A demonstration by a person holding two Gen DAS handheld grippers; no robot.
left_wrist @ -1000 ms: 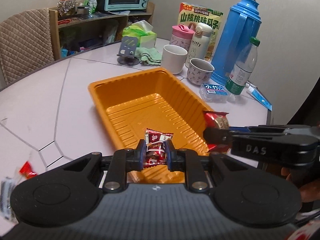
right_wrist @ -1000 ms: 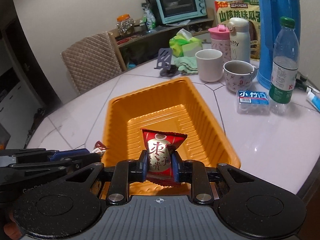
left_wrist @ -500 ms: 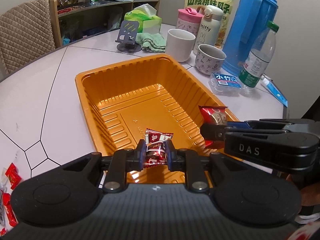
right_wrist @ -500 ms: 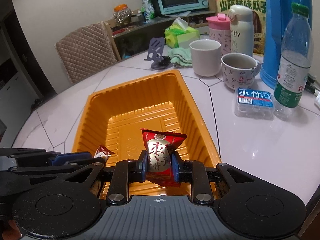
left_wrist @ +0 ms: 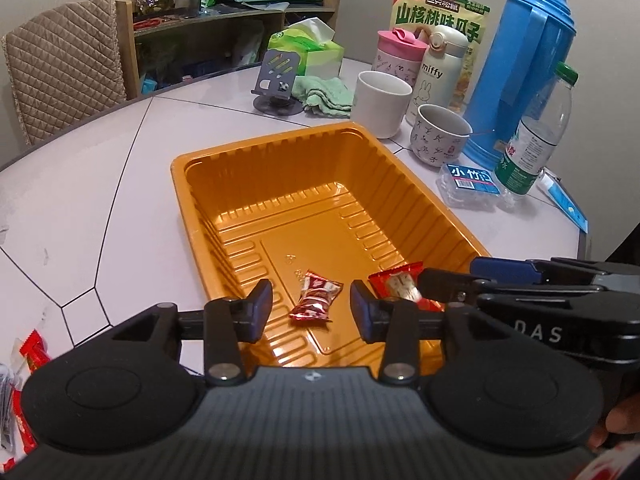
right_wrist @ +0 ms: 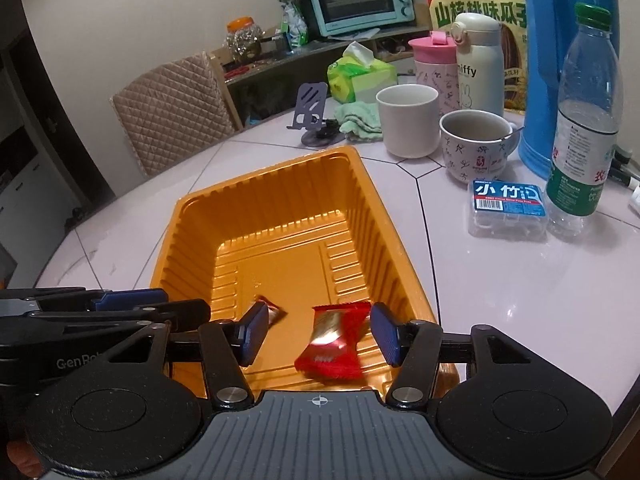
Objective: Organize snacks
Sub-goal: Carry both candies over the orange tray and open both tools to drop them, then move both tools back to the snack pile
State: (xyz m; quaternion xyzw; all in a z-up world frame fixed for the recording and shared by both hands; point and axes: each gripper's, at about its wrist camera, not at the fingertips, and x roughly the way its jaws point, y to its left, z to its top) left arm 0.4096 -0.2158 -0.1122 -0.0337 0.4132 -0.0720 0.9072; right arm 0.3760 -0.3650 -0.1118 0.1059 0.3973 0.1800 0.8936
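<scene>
Red foil-wrapped snack (right_wrist: 332, 344), crinkled, shiny

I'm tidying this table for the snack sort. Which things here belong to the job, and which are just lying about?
Job:
orange tray
small red-and-white candy
red snack packet
loose red wrappers at the table's edge

Lying about:
white cup
patterned mug
blue thermos
water bottle
tissue box
green cloth
</scene>
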